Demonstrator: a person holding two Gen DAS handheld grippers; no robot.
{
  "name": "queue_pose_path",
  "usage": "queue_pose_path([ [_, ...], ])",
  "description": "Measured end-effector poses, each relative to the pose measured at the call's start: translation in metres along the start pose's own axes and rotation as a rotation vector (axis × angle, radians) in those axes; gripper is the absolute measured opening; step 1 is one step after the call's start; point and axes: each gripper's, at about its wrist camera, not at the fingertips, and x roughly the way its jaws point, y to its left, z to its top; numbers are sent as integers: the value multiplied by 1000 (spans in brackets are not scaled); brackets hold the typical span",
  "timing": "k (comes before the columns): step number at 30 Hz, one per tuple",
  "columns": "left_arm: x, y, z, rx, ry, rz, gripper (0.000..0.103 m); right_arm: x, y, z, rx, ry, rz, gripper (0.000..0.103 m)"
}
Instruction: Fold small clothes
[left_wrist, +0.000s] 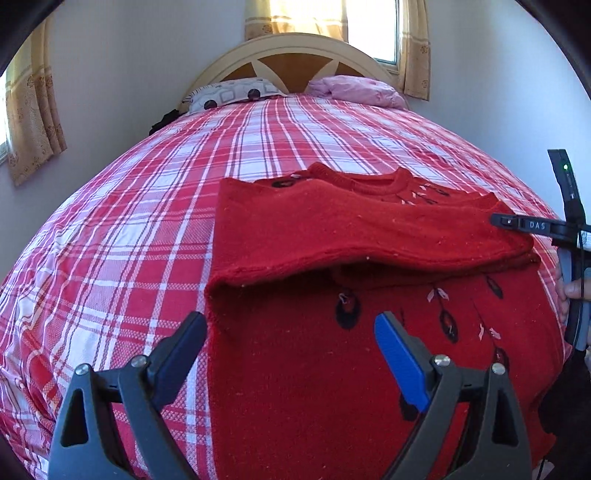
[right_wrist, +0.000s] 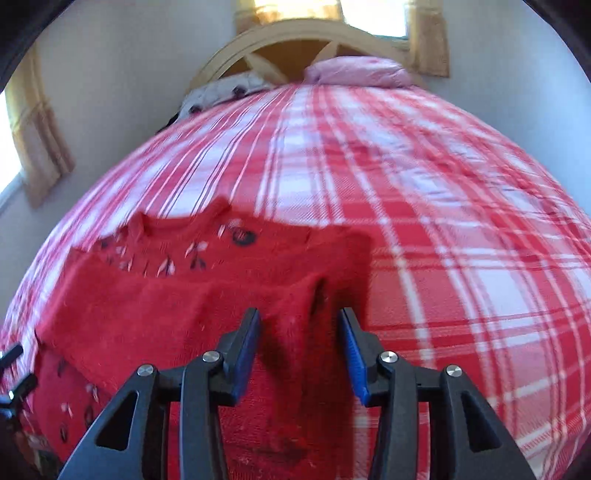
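The left tongs (left_wrist: 290, 334) hang close over the near part of a red sweater (left_wrist: 332, 236), their two fingers spread wide apart with nothing between them; one finger sits over the sweater's left edge and the checked bedspread (left_wrist: 147, 206), the other over the knit with its dark feather-like pattern. The sweater lies flat on the bed, a little to the right of the middle, with its neckline toward the headboard (left_wrist: 295, 59) and both sleeves folded across the chest, one on top of the other. The right tongs (right_wrist: 299, 321) are at the sweater's right side, where the folded sleeve bunches into a small ridge. That ridge of red knit runs between their blue-padded fingers, but the fingers stand somewhat apart and the view is blurred, so I cannot tell whether they pinch the cloth or merely straddle it. From the left side, the right tool shows at the far right edge, resting by the sleeve. A patterned pillow (left_wrist: 232, 94) and a pink pillow (left_wrist: 354, 90) lie against the headboard, below a curtained window (left_wrist: 332, 22).
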Motion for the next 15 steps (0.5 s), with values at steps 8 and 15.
queue_pose_path([
  [8,-5,5,-6,-25,-6,-37,95,-33,10,31,13,-12,113,9],
  [15,-9,-24,7,25,-71,-60,95,-103,33,116,-16,-197,255,8],
])
